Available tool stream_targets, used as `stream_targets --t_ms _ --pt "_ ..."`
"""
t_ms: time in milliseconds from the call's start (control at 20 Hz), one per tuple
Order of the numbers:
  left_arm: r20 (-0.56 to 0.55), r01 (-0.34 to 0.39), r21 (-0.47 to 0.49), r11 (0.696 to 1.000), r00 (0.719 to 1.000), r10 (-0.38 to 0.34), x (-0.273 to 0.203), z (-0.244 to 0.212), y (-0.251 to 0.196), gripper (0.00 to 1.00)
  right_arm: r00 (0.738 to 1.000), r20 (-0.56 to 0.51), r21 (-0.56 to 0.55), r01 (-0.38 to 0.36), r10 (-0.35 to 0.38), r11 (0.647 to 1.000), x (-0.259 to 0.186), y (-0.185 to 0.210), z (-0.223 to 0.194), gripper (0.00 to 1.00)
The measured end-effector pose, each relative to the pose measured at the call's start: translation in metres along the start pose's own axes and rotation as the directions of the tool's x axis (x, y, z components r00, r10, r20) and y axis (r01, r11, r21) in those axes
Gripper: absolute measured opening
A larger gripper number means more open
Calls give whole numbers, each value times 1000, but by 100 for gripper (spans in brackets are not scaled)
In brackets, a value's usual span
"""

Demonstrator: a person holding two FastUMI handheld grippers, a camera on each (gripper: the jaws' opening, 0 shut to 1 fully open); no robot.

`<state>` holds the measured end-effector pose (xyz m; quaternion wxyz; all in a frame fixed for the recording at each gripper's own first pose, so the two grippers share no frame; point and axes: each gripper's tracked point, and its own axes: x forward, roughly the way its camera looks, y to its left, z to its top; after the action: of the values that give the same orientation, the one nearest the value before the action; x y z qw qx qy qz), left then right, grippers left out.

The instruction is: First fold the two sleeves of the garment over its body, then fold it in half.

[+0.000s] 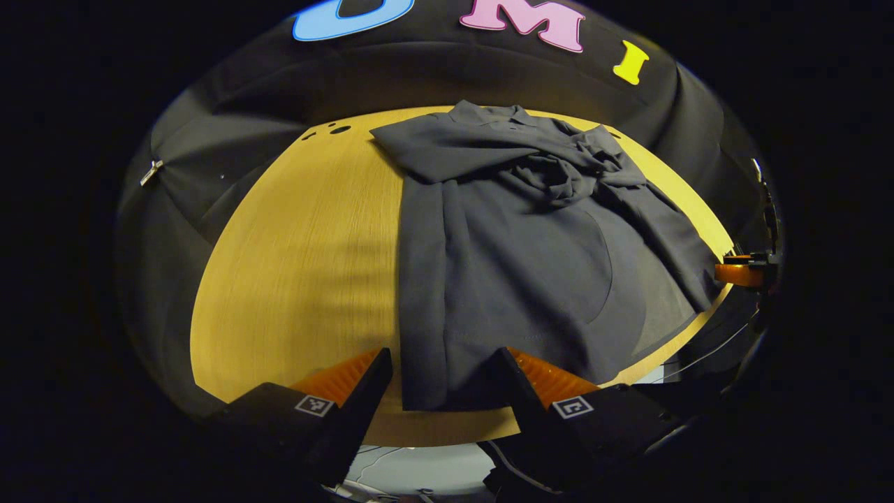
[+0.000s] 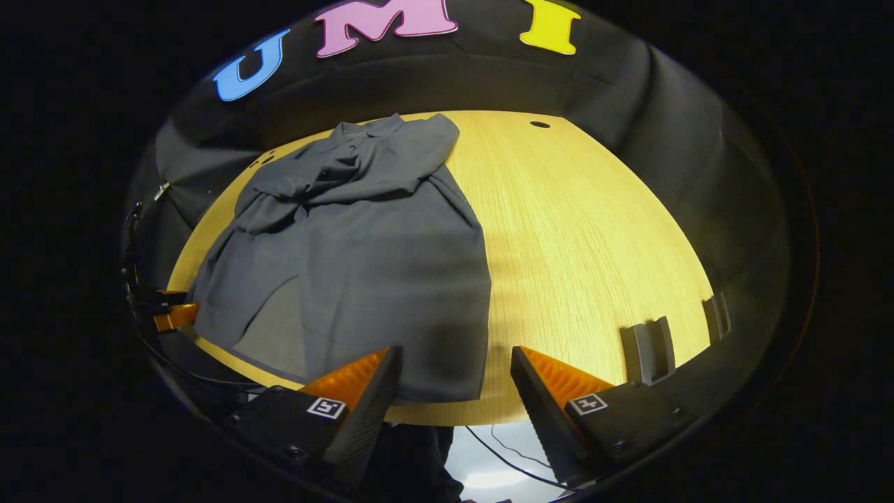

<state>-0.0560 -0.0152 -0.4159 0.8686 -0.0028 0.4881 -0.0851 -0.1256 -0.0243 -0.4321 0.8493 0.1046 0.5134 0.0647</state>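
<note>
A: Grey cloth — the garment (image 1: 510,258) lies flat on the wooden table (image 1: 300,265), filling the centre and right of the left gripper view; in the right gripper view it sits left of centre (image 2: 349,265).

B: Sleeves?

A: Both look folded over the chest. One sleeve (image 1: 447,147) lies across the upper body, the other (image 1: 580,164) is bunched near the collar, upper right of centre in the left gripper view. I judge the sleeve step done and the half-fold in hand.

B: Grippers?

A: Left gripper (image 1: 443,381) at the bottom of its own view, jaws spread wide, astride the near hem corner — nothing pinched. Right gripper (image 2: 454,381) likewise gaping at the bottom of its view, the other hem corner between its fingers, nothing clamped.

B: Next move?

A: Probably each gripper must drop onto its hem corner, pinch all layers, then carry the hem up and over toward the collar together, level. Risk: the bunched sleeve may slide out if the lift is uneven.
</note>
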Motion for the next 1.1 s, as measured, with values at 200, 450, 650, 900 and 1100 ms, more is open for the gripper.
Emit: stream_targets --t_ms 200,450,650,900,1100 --pt "0 -4 0 1000 1000 4 4 0 -1 99 1000 -29 -22 -9 9 1000 12 7 -7 99" --pt "35 55 67 996 998 -58 8 4 -19 73 999 -39 -32 -6 5 999 16 11 -7 99" --pt "40 156 -27 987 987 -155 13 13 -37 9 990 -62 -91 -133 127 987 22 43 1 30" --pt "-19 144 -37 989 989 -144 6 5 -29 6 988 -72 -108 -143 136 984 12 36 -9 5" --pt "-65 142 -78 987 987 -147 -12 -19 -26 6 986 -85 -123 -152 142 981 -4 33 -27 5"
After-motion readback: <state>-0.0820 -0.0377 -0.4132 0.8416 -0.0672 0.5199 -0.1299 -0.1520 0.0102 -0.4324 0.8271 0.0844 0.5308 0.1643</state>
